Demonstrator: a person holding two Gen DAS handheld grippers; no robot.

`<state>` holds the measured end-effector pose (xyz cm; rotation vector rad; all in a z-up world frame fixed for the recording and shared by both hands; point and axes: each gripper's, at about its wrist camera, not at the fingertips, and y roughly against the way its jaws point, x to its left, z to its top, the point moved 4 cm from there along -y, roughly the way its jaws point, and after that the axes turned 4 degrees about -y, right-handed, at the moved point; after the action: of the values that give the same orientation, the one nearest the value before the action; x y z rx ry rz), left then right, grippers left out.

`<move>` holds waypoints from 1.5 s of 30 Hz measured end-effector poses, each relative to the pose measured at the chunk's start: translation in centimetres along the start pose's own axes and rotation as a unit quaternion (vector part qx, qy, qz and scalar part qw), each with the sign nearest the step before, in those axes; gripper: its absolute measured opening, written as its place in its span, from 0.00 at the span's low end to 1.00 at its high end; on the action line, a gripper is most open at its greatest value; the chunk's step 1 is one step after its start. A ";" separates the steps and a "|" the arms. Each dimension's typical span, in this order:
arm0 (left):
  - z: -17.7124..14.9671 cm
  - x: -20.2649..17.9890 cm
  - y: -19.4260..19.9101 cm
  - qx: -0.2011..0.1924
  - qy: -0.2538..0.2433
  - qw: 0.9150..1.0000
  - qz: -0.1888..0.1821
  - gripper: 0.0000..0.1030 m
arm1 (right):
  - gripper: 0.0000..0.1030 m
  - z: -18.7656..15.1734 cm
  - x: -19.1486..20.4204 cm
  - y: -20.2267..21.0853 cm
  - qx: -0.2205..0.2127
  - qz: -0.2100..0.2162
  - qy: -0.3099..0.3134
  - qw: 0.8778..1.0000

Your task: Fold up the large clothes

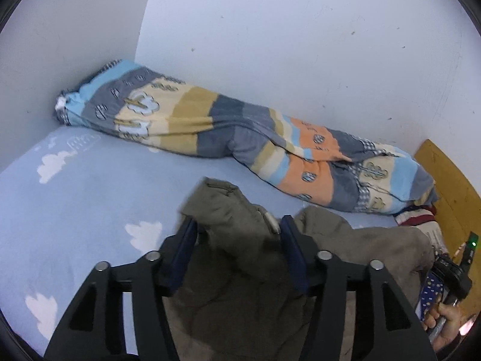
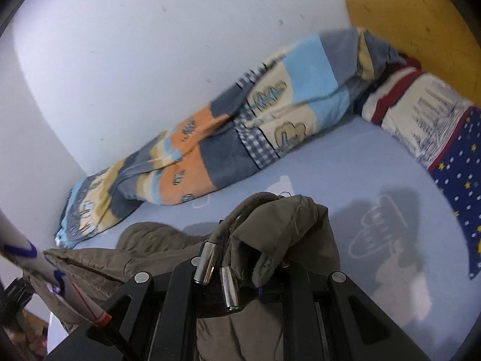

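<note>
Two close wrist views angled down over the bed (image 1: pixel 90 186), both sharing the striped quilt (image 1: pixel 228 132).

A bed (image 1: pixel 90 180) covered by a pale blue sheet printed with white clouds is shown, set into a corner between two white walls. A long rolled quilt (image 1: pixel 240 138), striped in blue, grey, tan and orange, is laid along the far edge against the wall. At the wooden headboard end, a pillow (image 2: pixel 427 126) with red stripes and a navy starred panel is seen just beside the quilt. An olive-brown padded coat (image 1: pixel 240 270) is spread over the near part of the sheet
</note>
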<state>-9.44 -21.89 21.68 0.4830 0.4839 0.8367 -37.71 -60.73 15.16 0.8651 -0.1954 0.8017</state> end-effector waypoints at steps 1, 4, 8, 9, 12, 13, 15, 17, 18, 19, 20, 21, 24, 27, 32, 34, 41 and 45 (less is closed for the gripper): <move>0.1 0.3 0.1 -0.006 -0.003 1.000 0.003 0.57 | 0.14 0.1 -0.1 -1.5 0.008 -0.007 -0.002 1.000; 0.1 1.3 -0.1 -0.014 -0.005 1.000 0.015 0.58 | 0.14 0.2 -0.6 -4.7 0.019 -0.025 -0.009 0.999; -1.0 0.3 -1.7 0.003 -0.028 1.000 0.011 0.58 | 0.16 0.3 -1.7 -8.1 0.044 -0.042 -0.033 0.998; -1.4 -0.5 -2.1 0.007 -0.037 0.999 0.006 0.58 | 0.21 0.3 -2.1 -8.6 0.051 -0.035 -0.053 0.997; -2.7 -3.2 -3.1 0.015 -0.063 0.998 -0.016 0.58 | 0.42 0.8 -3.4 -8.7 0.075 0.006 -0.125 0.989; -3.1 -4.2 -3.4 0.018 -0.072 0.997 -0.023 0.58 | 0.46 1.2 -3.8 -8.1 0.073 0.031 -0.147 0.986; -4.0 -6.3 -3.9 0.023 -0.091 0.995 -0.034 0.58 | 0.64 1.9 -4.3 -6.7 0.062 0.064 -0.167 0.982; -4.9 -8.6 -4.5 0.029 -0.115 0.992 -0.045 0.58 | 0.68 2.9 -4.7 -5.1 0.045 0.073 -0.169 0.982; -5.2 -9.4 -4.6 0.030 -0.123 0.991 -0.048 0.58 | 0.68 3.5 -4.9 -4.0 0.039 0.083 -0.167 0.982; -5.7 -10.5 -4.8 0.032 -0.135 0.989 -0.052 0.58 | 0.68 3.7 -4.8 -3.4 0.037 0.093 -0.163 0.982; -6.2 -11.7 -5.3 0.037 -0.148 0.987 -0.055 0.58 | 0.68 3.9 -4.5 -2.6 0.037 0.096 -0.147 0.984; -6.6 -12.8 -5.8 0.043 -0.158 0.985 -0.057 0.58 | 0.68 3.7 -4.1 -2.2 0.039 0.088 -0.125 0.987; -7.8 -15.0 -7.9 0.064 -0.175 0.981 -0.050 0.58 | 0.68 2.0 -2.0 -2.4 0.057 0.069 -0.045 0.995; -8.4 -15.8 -10.6 0.089 -0.180 0.979 -0.026 0.58 | 0.68 -1.2 0.4 -4.1 0.081 0.027 0.046 0.995; -9.1 -15.2 -16.0 0.161 -0.179 0.971 -0.006 0.63 | 0.68 -5.0 2.3 -8.4 0.106 -0.050 0.146 0.982; -9.1 -15.2 -17.5 0.170 -0.183 0.968 -0.003 0.65 | 0.68 -5.4 2.0 -10.2 0.119 -0.068 0.159 0.978; -9.7 -15.3 -21.1 0.199 -0.179 0.963 0.007 0.71 | 0.70 -6.0 -1.0 -14.1 0.172 -0.077 0.121 0.975; -9.1 -15.1 -18.6 0.180 -0.168 0.969 -0.010 0.71 | 0.70 -5.9 -1.0 -13.9 0.181 -0.095 0.123 0.971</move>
<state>-12.70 -42.60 6.99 0.9371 0.3247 0.6308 -29.62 -62.25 2.50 1.0981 0.2571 0.7673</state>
